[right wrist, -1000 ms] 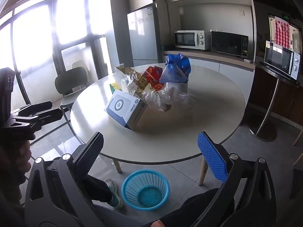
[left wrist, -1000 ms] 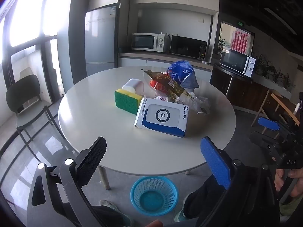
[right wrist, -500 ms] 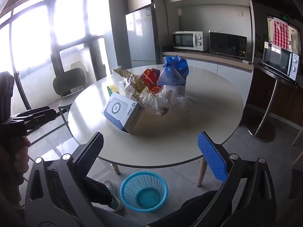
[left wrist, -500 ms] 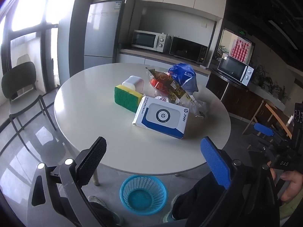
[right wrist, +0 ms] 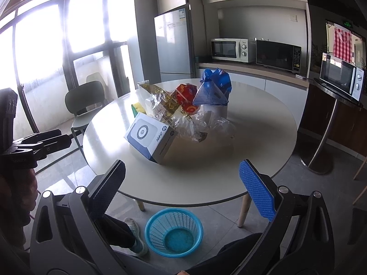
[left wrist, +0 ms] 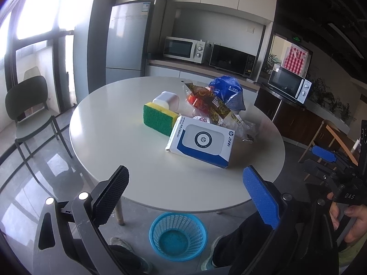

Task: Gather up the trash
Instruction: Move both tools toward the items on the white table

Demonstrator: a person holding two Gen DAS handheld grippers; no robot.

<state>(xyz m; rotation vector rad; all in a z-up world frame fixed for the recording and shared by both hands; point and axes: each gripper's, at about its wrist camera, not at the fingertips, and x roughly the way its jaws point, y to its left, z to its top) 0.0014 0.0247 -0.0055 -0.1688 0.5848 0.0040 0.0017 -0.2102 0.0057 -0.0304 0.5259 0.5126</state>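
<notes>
A round white table (left wrist: 128, 151) (right wrist: 252, 151) holds a pile: a white and blue box (left wrist: 201, 142) (right wrist: 150, 137), a green and yellow sponge (left wrist: 158, 115), a white cup (left wrist: 166, 99), a blue bag (left wrist: 227, 91) (right wrist: 214, 87), a red and gold wrapper (left wrist: 206, 100) (right wrist: 185, 98) and clear plastic (right wrist: 206, 123). A blue mesh basket (left wrist: 178, 236) (right wrist: 174, 231) stands on the floor below the near table edge. My left gripper (left wrist: 185, 197) and right gripper (right wrist: 181, 190) are both open and empty, short of the table.
A dark chair (left wrist: 27, 105) (right wrist: 84, 100) stands left of the table. A fridge (left wrist: 126, 43) and microwaves (left wrist: 183, 49) line the back counter. A person's legs and shoes (right wrist: 135, 236) are beside the basket. A metal stand (right wrist: 321, 151) is at the right.
Both grippers have drifted a little with the view shifting; the table and basket sit slightly further left in the left wrist view. Both stay open and empty.
</notes>
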